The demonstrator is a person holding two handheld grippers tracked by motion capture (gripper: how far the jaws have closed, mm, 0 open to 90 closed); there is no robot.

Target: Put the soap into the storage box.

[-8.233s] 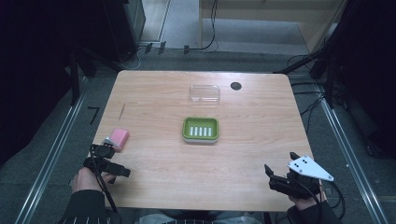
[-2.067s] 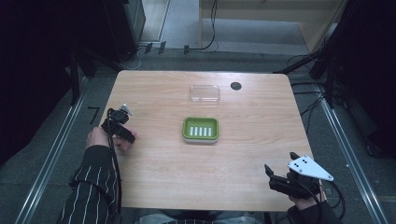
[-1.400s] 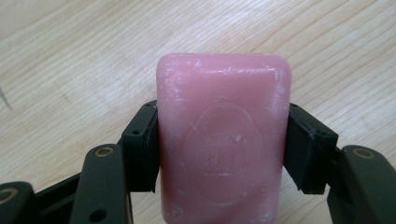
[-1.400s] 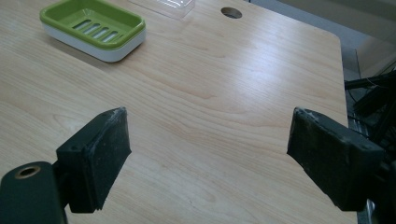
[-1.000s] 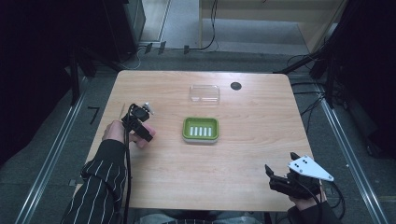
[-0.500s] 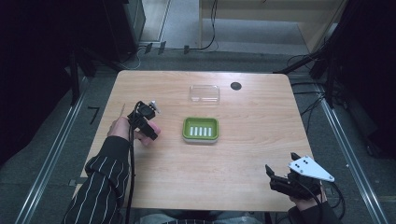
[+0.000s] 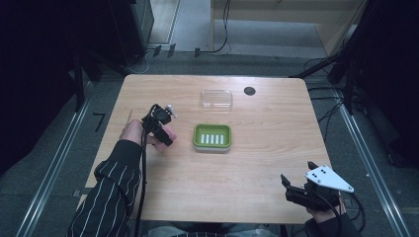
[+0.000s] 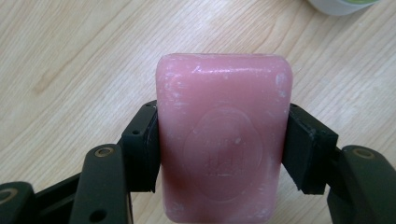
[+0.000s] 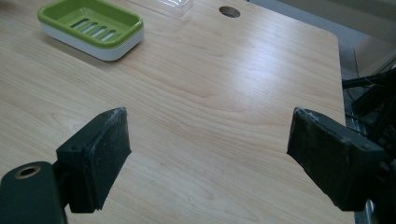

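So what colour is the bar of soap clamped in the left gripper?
Pink; the bar of soap shows best in the left gripper view.

Soap (image 8: 223, 140) sits between the left gripper's (image 7: 159, 129) jaws, just left of the dish (image 7: 212, 137); the lid (image 7: 216, 99) lies behind the dish.
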